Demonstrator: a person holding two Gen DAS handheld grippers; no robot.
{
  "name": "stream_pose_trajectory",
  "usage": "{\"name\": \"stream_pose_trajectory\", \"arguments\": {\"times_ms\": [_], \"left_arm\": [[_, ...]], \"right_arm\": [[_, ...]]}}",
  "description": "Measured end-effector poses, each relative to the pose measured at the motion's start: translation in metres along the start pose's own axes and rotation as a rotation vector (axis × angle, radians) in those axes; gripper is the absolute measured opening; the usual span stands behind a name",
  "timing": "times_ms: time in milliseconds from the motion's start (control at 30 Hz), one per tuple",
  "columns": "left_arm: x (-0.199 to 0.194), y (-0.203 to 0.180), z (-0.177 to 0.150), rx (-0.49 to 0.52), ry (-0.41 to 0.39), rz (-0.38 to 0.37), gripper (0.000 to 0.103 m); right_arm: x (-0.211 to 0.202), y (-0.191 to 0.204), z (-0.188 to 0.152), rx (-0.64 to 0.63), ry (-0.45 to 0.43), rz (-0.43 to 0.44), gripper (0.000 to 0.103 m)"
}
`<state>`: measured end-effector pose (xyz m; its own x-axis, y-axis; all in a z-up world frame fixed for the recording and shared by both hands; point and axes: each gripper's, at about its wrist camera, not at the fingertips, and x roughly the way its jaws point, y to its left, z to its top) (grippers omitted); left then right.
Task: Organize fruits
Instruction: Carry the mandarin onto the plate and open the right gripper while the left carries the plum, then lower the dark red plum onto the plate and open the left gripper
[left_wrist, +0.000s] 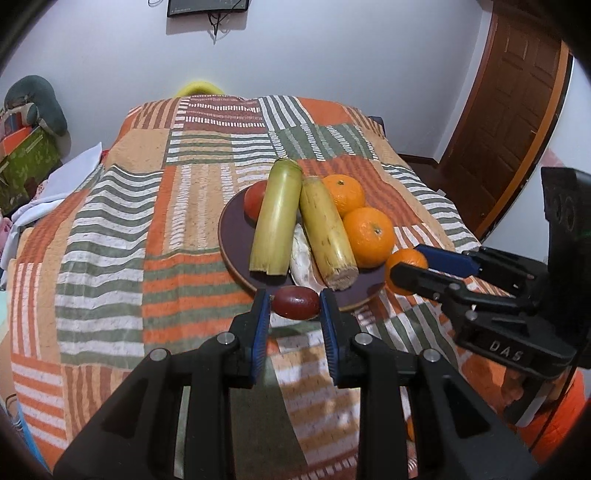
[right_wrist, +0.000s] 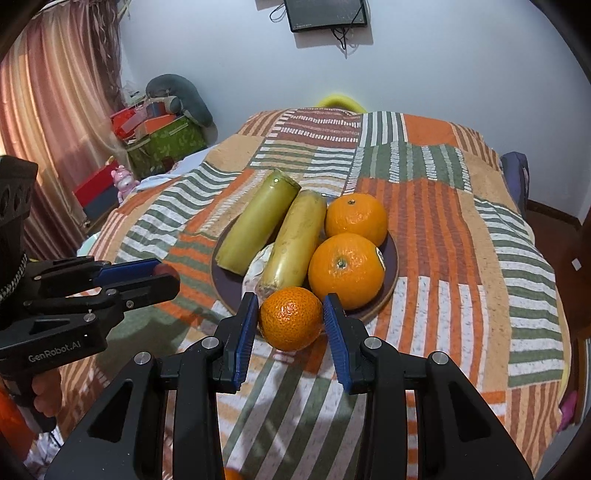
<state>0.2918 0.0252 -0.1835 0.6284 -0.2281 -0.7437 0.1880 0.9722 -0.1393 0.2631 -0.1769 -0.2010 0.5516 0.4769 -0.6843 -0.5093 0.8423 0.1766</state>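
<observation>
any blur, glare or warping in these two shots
Left wrist view: fisheye bends the door, dark vignette in the corners, fruit sharp. Right wrist view: same bowing at the curtain, small glare spots on the big orange, bedspread softens near the bottom.

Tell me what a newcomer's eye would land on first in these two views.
First, the two grippers: the left gripper is shut on a small dark red fruit, and the right gripper is shut on a small orange, both just in front of the plate. Behind them the dark plate on the striped bedspread holds two yellow-green stalk pieces and two larger oranges.
</observation>
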Motion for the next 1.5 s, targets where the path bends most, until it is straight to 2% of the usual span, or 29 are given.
{"name": "stream_pose_trajectory", "arguments": {"times_ms": [333,567,700,767,800,1000,1167,1367,1500], "left_arm": [[0.042,0.01,0.005,-0.025,0.043,-0.017,0.027],[0.052,0.011,0.002,-0.036,0.043,0.01,0.027],[0.052,0.011,0.002,-0.04,0.055,0.001,0.027],[0.051,0.01,0.002,-0.04,0.066,-0.006,0.028],[0.05,0.01,0.001,-0.042,0.073,-0.007,0.028],[0.04,0.006,-0.004,-0.066,0.081,-0.001,0.029],[0.027,0.001,0.0,-0.054,0.032,0.021,0.029],[0.036,0.007,0.01,-0.073,0.044,0.047,0.029],[0.03,0.013,0.006,-0.082,0.052,0.032,0.03]], "right_arm": [[0.03,-0.008,-0.003,0.016,0.037,0.011,0.034],[0.028,-0.006,-0.005,0.01,0.024,0.017,0.034],[0.03,-0.005,-0.003,0.002,0.034,0.004,0.034],[0.031,-0.005,-0.003,0.004,0.047,-0.004,0.037],[0.031,-0.005,-0.003,0.008,0.058,-0.004,0.042],[0.014,-0.004,-0.01,0.005,0.055,-0.012,0.049],[-0.009,-0.005,-0.017,-0.002,0.028,-0.023,0.049],[-0.024,-0.011,-0.023,0.008,0.019,-0.031,0.05],[-0.025,-0.014,-0.028,0.007,0.033,-0.037,0.05]]}}
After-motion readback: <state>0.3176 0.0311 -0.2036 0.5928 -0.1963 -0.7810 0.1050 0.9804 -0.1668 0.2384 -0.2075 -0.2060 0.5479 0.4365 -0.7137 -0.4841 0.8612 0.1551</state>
